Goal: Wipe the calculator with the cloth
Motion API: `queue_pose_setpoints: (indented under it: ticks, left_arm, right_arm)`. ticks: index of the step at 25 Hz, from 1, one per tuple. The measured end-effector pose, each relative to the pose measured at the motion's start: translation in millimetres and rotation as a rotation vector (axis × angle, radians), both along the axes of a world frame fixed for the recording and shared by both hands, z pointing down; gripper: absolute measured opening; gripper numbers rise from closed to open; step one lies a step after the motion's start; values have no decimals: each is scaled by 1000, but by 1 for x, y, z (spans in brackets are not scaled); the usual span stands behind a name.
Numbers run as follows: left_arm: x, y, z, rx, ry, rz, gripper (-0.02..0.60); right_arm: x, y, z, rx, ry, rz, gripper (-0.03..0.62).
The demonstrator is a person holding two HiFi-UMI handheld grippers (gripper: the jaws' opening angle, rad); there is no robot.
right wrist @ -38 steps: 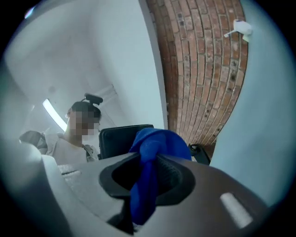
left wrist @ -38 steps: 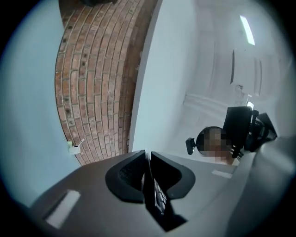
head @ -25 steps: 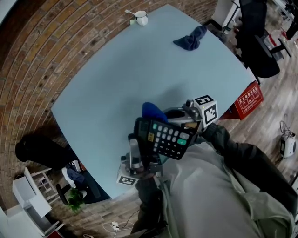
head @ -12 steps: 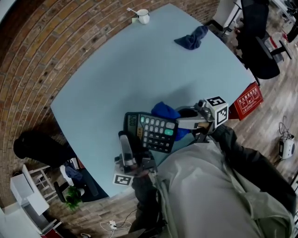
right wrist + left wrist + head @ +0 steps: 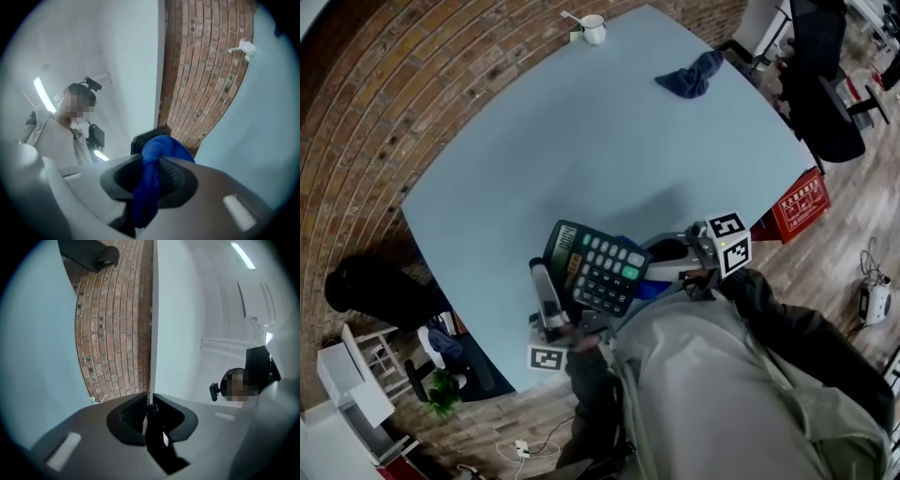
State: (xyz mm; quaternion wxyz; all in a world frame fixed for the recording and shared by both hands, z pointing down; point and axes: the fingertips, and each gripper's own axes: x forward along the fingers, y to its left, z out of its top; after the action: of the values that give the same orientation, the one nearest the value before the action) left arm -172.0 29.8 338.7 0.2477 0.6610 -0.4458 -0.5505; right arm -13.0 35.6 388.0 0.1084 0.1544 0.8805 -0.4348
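Jaws of our left gripper (image 5: 149,414) clench the calculator (image 5: 600,267) by its near-left edge; our right gripper (image 5: 151,180) grasps the blue cloth (image 5: 161,147) at its right side.

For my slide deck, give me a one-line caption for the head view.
Left gripper holds a calculator above a blue table; right gripper holds a blue cloth behind it.

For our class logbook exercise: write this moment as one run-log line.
left gripper: shut on calculator | right gripper: shut on blue cloth | blue cloth at calculator's edge, contact unclear
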Motion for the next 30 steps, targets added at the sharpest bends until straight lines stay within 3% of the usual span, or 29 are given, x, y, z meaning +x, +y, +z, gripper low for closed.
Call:
queue_pose_setpoints:
  ticks: [3,5,7,9,11,14,16,19,21,24,27,30]
  left_arm:
    - [-6,0,11,-68,-60,-43,35]
    - [-6,-6,26,-130,-116,-54,35]
    - [-6,-8,43,-181,-145,-59,35]
    - [-6,-10,56,-224,-185,-71,35]
    - [-4,-12,64,-274,-264,-94,37]
    - [-2,-11,66,-302,-308,-109,37]
    - [-6,-7,64,-296,-309,-113,37]
    - [-10,4,60,-284,-303,-119,41]
    - [-8,10,57,-282,-304,-121,41]
    - [-2,11,52,-294,-310,-141,41]
    - [3,5,47,-305,-339,-156,40]
    - [-2,4,43,-289,-331,-151,38]
  right_arm:
    - [30,-47,-11,82,38,241,92]
    - [40,-66,-21,210,103,366,92]
    - [23,-56,-18,416,248,341,92]
    - [-10,-30,2,635,421,236,92]
    - [-35,-3,17,755,520,140,91]
    - [-61,44,13,807,481,-9,91]
    - [-68,60,12,835,449,-52,91]
    - [-61,30,14,763,460,57,91]
    - [-48,-6,20,727,539,164,91]
    - [-36,-28,26,781,642,210,91]
    - [-49,1,11,880,631,134,91]
    - [-67,51,-5,879,521,-20,91]
